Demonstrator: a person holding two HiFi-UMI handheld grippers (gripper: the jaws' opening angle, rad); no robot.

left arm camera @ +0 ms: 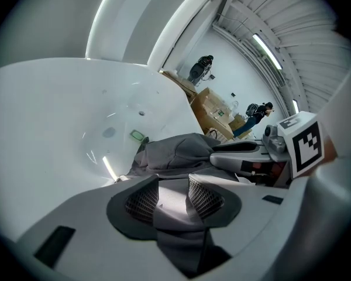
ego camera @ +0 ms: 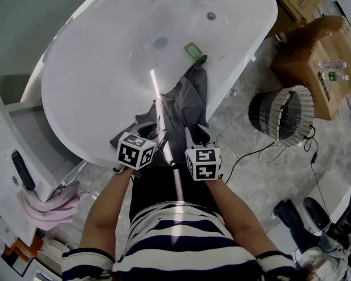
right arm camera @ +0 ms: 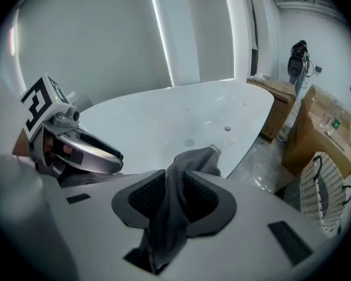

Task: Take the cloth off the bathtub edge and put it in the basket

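A dark grey cloth (ego camera: 187, 95) lies draped over the near rim of the white bathtub (ego camera: 64, 116) and runs down into the tub. My left gripper (ego camera: 157, 132) is at the rim, shut on a fold of the cloth (left arm camera: 181, 151); the fabric fills the gap between its pads (left arm camera: 206, 196). Just to its right, my right gripper (ego camera: 196, 134) has a bunched ridge of the cloth (right arm camera: 187, 160) pinched between its pads (right arm camera: 145, 198). The wire basket (ego camera: 286, 115) stands on the floor to the right of the tub, also visible in the right gripper view as the basket (right arm camera: 322, 192).
A small green object (ego camera: 193, 51) lies inside the tub beyond the cloth. Cardboard boxes (ego camera: 316, 57) stand behind the basket. A black cable (ego camera: 263, 154) trails on the floor near it. A pink towel (ego camera: 50, 206) hangs at the lower left beside a white unit.
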